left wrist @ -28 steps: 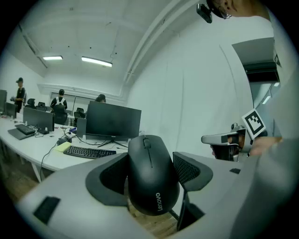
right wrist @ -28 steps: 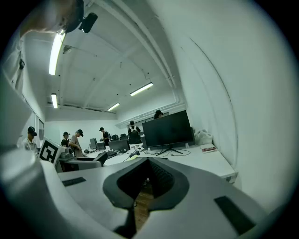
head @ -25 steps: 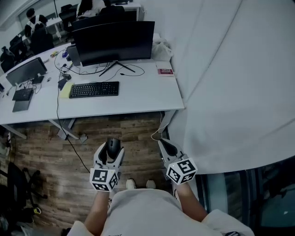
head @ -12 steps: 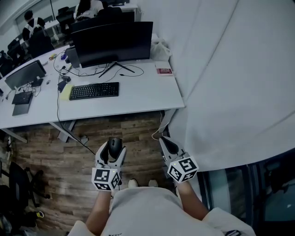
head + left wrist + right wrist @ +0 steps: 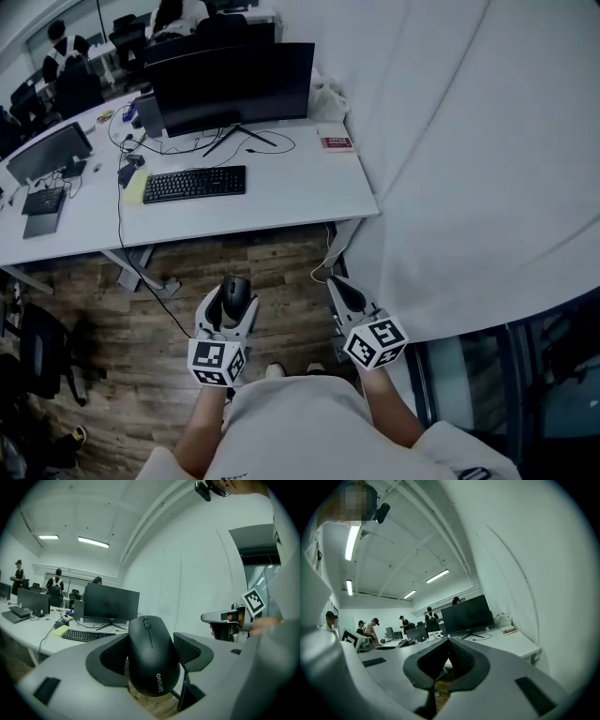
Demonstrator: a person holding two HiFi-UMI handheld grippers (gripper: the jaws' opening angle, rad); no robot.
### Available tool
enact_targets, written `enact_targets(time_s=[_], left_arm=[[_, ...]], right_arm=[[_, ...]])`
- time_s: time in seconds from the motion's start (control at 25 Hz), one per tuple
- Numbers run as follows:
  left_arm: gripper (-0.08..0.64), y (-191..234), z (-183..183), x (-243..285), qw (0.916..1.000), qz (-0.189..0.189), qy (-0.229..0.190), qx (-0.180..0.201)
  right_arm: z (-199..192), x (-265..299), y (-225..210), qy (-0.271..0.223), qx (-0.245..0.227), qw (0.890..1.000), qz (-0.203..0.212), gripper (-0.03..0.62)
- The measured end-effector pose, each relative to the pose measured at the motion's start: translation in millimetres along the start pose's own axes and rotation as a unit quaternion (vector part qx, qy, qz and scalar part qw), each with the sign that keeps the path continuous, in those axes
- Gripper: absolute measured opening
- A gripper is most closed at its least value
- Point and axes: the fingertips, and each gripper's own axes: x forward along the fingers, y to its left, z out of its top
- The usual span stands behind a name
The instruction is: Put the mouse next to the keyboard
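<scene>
A black mouse (image 5: 233, 292) sits between the jaws of my left gripper (image 5: 228, 302), which is shut on it above the wooden floor in front of the desk. In the left gripper view the mouse (image 5: 152, 658) fills the gap between both pads. The black keyboard (image 5: 194, 183) lies on the white desk (image 5: 300, 192), in front of the monitor and well ahead of both grippers; it also shows as the keyboard (image 5: 86, 635) at the left. My right gripper (image 5: 342, 292) hangs beside the left one, with the right gripper (image 5: 449, 644) shut and empty.
A large dark monitor (image 5: 230, 89) stands behind the keyboard. A yellow note (image 5: 134, 185) lies left of it, a red-and-white booklet (image 5: 337, 142) at the desk's right rear. A cable (image 5: 141, 281) hangs to the floor. A white curtain (image 5: 469, 169) bounds the right side. People sit at desks behind.
The head view has shifted very slightly. Both grippers stay in about the same place, and the mouse is still held in the left one.
</scene>
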Motion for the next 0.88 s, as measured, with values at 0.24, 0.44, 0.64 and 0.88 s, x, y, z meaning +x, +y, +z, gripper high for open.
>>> enact_targets(time_s=[0.24, 0.44, 0.64, 0.88], left_arm=[[0.307, 13, -2, -14, 1.0, -0.004, -0.001, 0.002], [0.307, 18, -3, -21, 1.0, -0.008, -0.004, 0.002], [0.307, 25, -6, -25, 1.0, -0.005, -0.003, -0.004], [0.307, 29, -9, -22, 1.0, -0.001, -0.002, -0.009]], right_arm=[[-8, 4, 16, 0.008, 0.008, 1.0, 0.002, 0.018], [-13, 5, 28, 0.016, -0.011, 1.0, 0.002, 0.018], [-18, 10, 34, 0.026, -0.01, 1.0, 0.007, 0.018], [-17, 17, 32, 0.031, -0.013, 0.999, 0.009, 0.018]])
